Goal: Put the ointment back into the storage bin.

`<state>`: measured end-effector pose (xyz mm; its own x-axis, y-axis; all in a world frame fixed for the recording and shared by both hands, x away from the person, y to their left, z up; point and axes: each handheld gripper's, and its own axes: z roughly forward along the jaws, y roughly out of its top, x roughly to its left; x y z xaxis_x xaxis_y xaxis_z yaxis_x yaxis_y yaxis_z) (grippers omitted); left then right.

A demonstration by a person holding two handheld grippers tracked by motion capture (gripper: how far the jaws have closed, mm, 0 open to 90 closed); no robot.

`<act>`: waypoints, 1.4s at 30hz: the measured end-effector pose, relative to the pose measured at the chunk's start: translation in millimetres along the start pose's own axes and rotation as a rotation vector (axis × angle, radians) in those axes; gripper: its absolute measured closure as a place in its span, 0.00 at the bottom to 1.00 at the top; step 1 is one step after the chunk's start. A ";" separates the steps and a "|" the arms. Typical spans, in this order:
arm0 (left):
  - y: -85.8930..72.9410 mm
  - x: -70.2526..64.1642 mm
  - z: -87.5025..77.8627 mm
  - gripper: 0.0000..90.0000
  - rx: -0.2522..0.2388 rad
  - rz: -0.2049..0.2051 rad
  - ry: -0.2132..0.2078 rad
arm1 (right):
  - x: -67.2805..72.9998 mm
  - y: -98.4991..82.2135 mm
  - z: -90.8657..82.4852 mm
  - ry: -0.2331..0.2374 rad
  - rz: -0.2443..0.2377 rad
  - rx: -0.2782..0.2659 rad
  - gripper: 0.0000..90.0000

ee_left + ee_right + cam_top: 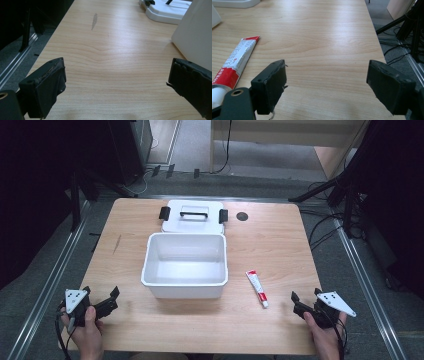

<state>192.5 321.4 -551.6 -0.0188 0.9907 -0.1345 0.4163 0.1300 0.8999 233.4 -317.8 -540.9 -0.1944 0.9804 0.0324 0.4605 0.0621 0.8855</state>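
Observation:
An empty white plastic box (185,265) stands in the middle of the wooden table (270,245). Its white lid (194,216), with a black handle and black clips, lies flat just behind it. A red and white tube (257,288) with a white cap lies right of the box; in the right gripper view the tube (234,62) is left of the jaws. My left gripper (101,292) is open near the front left corner. My right gripper (305,294) is open near the front right edge, right of the tube. In the gripper views, left gripper (116,80) and right gripper (327,85) hold nothing.
A dark round hole (242,216) marks the tabletop behind right. A grey smear (94,20) shows on the wood left of the lid (167,11). Tripod legs and cables (345,195) stand on the floor to the right; metal rails (45,290) run along both sides.

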 end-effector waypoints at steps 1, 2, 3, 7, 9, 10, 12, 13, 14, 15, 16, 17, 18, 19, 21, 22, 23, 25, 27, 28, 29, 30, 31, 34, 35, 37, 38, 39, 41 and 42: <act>0.0 0.0 0.0 0.02 0.000 0.000 0.000 | 0.0 0.0 0.0 0.000 0.000 0.000 0.18; -0.4 -2.1 -0.4 0.02 -0.006 0.008 0.016 | -0.2 2.4 -1.6 -0.042 0.014 0.007 0.17; -0.4 -2.1 -0.4 0.02 -0.006 0.008 0.016 | -0.2 2.4 -1.6 -0.042 0.014 0.007 0.17; -0.6 -5.5 -0.8 0.03 -0.006 0.040 0.028 | -2.0 12.3 -6.1 -0.104 0.051 0.045 0.22; -0.6 -4.3 -0.7 0.03 -0.003 0.029 0.015 | -2.5 15.7 -10.2 -0.095 0.059 0.047 0.23; -0.1 -3.0 -0.1 0.03 0.005 0.024 0.005 | -2.1 17.5 -11.9 -0.088 0.054 0.050 0.22; 0.3 -2.0 0.8 0.03 0.014 0.020 -0.009 | 2.3 24.5 -16.3 -0.061 0.016 0.079 0.21; 0.5 -1.9 0.8 0.03 0.018 0.019 -0.013 | 2.3 24.5 -16.3 -0.061 0.016 0.079 0.21; 0.5 -1.8 1.0 0.03 0.019 0.019 -0.015 | 3.9 26.9 -17.3 -0.045 0.007 0.089 0.19; 0.6 -1.5 1.1 0.03 0.022 0.020 -0.021 | 5.6 29.2 -18.0 -0.037 0.002 0.105 0.19; 0.8 -1.1 1.7 0.03 0.027 0.017 -0.030 | 9.7 34.0 -18.9 -0.024 -0.014 0.136 0.18; 0.8 -1.1 1.7 0.03 0.027 0.017 -0.030 | 9.7 34.0 -18.9 -0.024 -0.014 0.136 0.18; 1.0 -0.5 2.0 0.03 0.031 0.014 -0.033 | 14.7 39.9 -18.6 -0.001 -0.033 0.177 0.16; 1.0 -0.5 2.0 0.03 0.031 0.014 -0.033 | 14.7 39.9 -18.6 -0.001 -0.033 0.177 0.16; 1.1 -0.2 2.3 0.03 0.032 0.014 -0.035 | 20.1 47.5 -17.4 0.028 -0.060 0.231 0.16; 1.1 -0.4 2.3 0.03 0.033 0.013 -0.034 | 23.2 51.6 -16.8 0.033 -0.071 0.255 0.17; 1.1 -0.4 2.4 0.03 0.033 0.012 -0.035 | 27.8 56.8 -16.5 0.045 -0.089 0.272 0.18; 1.2 0.0 2.4 0.03 0.034 0.011 -0.036 | 35.0 63.8 -15.6 0.048 -0.126 0.307 0.21; 1.2 0.2 2.6 0.03 0.036 0.007 -0.038 | 43.4 70.8 -13.0 0.050 -0.183 0.351 0.25; 1.3 0.4 3.0 0.03 0.038 0.005 -0.038 | 51.8 76.6 -9.2 0.060 -0.233 0.407 0.26; 1.3 0.4 3.0 0.03 0.038 0.005 -0.038 | 51.8 76.6 -9.2 0.060 -0.233 0.407 0.26; 1.5 0.7 3.1 0.04 0.041 0.006 -0.039 | 58.8 82.1 -4.5 0.089 -0.268 0.468 0.32; 1.5 0.7 3.1 0.04 0.041 0.006 -0.039 | 61.9 84.9 -1.5 0.116 -0.280 0.500 0.32; 1.4 0.5 3.3 0.04 0.041 0.011 -0.046 | 72.1 92.8 7.8 0.138 -0.295 0.595 0.33; 1.4 0.5 3.3 0.04 0.041 0.011 -0.046 | 72.1 92.8 7.8 0.138 -0.295 0.595 0.33; 1.5 0.7 3.2 0.04 0.043 0.012 -0.048 | 82.9 100.0 15.2 0.162 -0.302 0.650 0.40; 1.6 0.8 3.2 0.04 0.043 0.011 -0.048 | 86.4 102.1 17.2 0.169 -0.304 0.669 0.42; 1.6 0.8 3.2 0.04 0.043 0.011 -0.048 | 86.4 102.1 17.2 0.169 -0.304 0.669 0.42; 1.5 1.0 3.4 0.04 0.042 0.008 -0.050 | 91.8 104.9 21.4 0.178 -0.318 0.694 0.46; 1.5 0.8 3.4 0.04 0.042 0.008 -0.048 | 95.5 106.3 26.5 0.204 -0.313 0.737 0.48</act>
<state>196.2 322.3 -551.8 0.0277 0.9886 -0.1478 0.4542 0.1193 0.8829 286.7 -212.6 -455.9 -0.5291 0.8484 -0.0186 0.7950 0.5032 0.3387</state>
